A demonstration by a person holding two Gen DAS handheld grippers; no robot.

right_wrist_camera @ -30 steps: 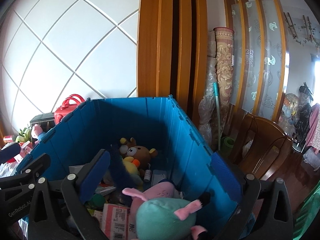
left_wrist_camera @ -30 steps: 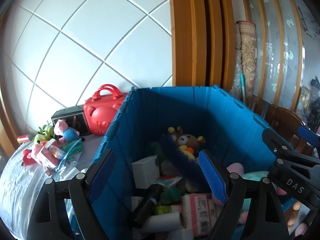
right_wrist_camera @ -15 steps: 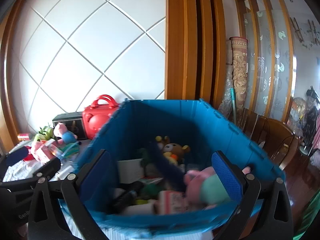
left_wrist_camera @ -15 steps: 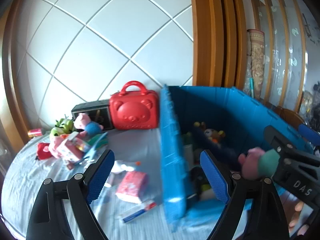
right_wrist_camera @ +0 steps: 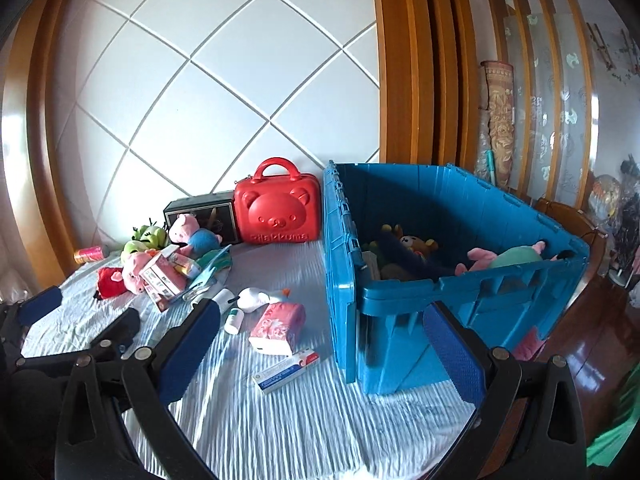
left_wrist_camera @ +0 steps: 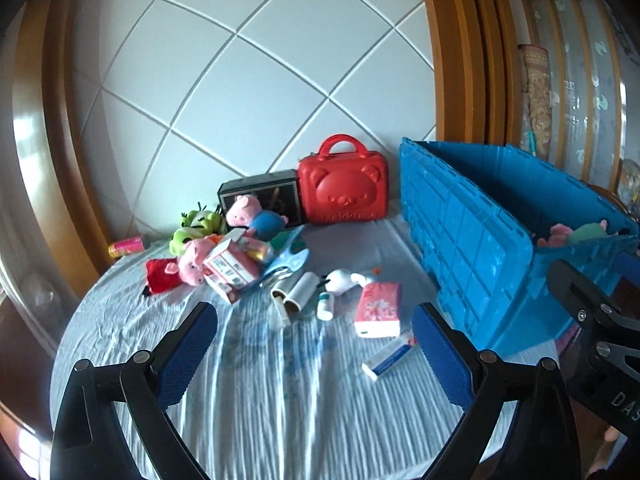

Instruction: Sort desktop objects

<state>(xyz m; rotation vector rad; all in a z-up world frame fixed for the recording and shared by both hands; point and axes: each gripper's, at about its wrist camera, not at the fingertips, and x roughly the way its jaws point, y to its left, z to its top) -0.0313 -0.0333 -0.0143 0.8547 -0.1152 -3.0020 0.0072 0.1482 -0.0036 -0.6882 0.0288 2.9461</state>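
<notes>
Blue crate (right_wrist_camera: 400,300) beside scattered toys

Pink tissue pack (left_wrist_camera: 378,314) lies flat on the striped worktop (left_wrist_camera: 280,400); left tool (left_wrist_camera: 314,344) and right tool (right_wrist_camera: 320,344) gape wide, holding nothing.

A big blue plastic crate (right_wrist_camera: 460,292) stands open on the counter, with a brown bear plush (right_wrist_camera: 416,245) and a pink-and-green pig plush (right_wrist_camera: 508,258) inside. Just beside its left wall lie a pink tissue pack (right_wrist_camera: 278,328) and a flat white-and-blue box (right_wrist_camera: 286,370). Farther left, plush pigs (left_wrist_camera: 256,216) and a pink carton (left_wrist_camera: 230,270) are piled together.
</notes>
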